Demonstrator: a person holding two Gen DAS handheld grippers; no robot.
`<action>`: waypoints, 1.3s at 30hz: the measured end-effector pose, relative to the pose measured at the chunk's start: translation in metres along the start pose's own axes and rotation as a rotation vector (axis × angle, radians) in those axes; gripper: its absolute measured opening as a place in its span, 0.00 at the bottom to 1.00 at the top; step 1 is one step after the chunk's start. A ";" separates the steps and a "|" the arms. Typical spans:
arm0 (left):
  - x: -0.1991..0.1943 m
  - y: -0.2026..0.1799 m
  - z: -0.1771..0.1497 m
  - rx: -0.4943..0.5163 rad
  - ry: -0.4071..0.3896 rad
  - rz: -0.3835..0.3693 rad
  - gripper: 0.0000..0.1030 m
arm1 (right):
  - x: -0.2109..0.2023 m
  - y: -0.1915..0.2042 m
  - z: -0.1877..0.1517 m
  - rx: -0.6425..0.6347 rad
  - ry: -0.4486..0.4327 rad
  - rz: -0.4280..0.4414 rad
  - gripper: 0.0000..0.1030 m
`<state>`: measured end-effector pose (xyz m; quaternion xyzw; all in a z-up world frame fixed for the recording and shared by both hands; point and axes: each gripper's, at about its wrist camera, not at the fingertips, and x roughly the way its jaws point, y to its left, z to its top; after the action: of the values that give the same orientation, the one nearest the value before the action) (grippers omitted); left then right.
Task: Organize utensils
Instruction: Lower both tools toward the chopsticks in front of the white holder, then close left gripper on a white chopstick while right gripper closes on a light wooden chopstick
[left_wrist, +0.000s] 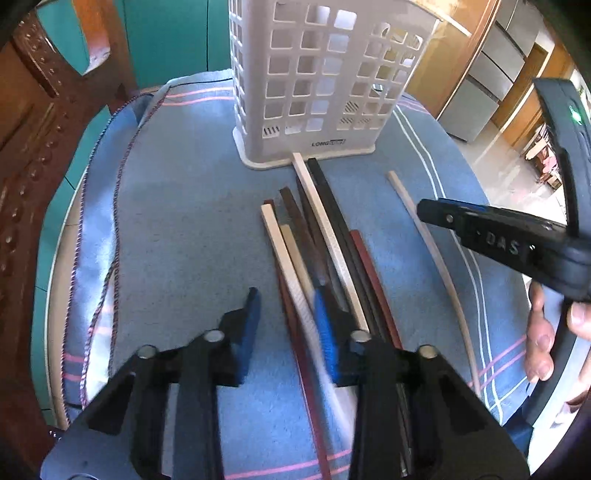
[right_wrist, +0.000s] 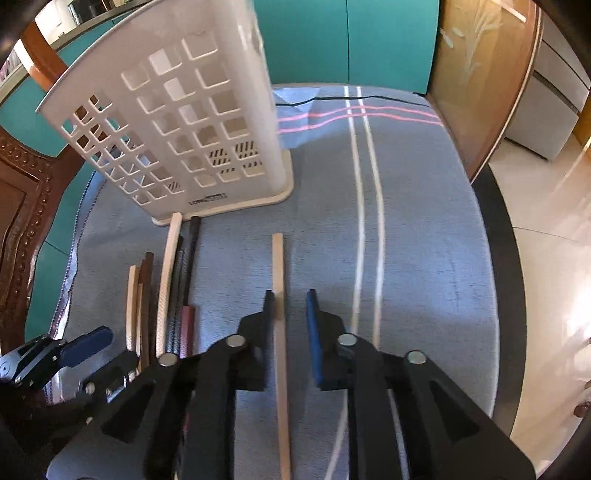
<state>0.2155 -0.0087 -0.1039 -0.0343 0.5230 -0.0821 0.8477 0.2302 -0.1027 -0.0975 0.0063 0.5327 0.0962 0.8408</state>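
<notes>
A white slotted utensil holder (left_wrist: 314, 85) stands on the blue cloth; it also shows in the right wrist view (right_wrist: 184, 125). Several chopsticks, cream, brown, black and red, lie in a bundle (left_wrist: 317, 240) in front of it, also seen in the right wrist view (right_wrist: 162, 291). A single cream chopstick (right_wrist: 279, 332) lies apart to the right, and shows in the left wrist view (left_wrist: 428, 240). My left gripper (left_wrist: 288, 314) is open over the near ends of the bundle. My right gripper (right_wrist: 291, 314) is open, its jaws either side of the single chopstick.
A blue cloth (right_wrist: 424, 240) with white and pink stripes covers a round table. A carved wooden chair (left_wrist: 33, 166) stands at the left. Teal panels (right_wrist: 351, 37) are behind the table. Tiled floor (right_wrist: 554, 240) lies to the right.
</notes>
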 end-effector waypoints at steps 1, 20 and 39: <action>0.003 0.001 0.002 -0.002 0.001 -0.017 0.21 | -0.001 -0.001 0.000 -0.005 -0.006 -0.013 0.24; -0.026 -0.011 0.007 0.012 -0.104 -0.026 0.07 | -0.066 -0.009 -0.018 -0.119 -0.130 -0.127 0.26; -0.024 0.015 0.005 -0.055 -0.067 0.034 0.07 | -0.064 -0.008 -0.019 -0.136 -0.114 -0.124 0.33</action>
<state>0.2108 0.0097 -0.0823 -0.0516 0.4967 -0.0522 0.8648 0.1876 -0.1230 -0.0490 -0.0783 0.4757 0.0792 0.8725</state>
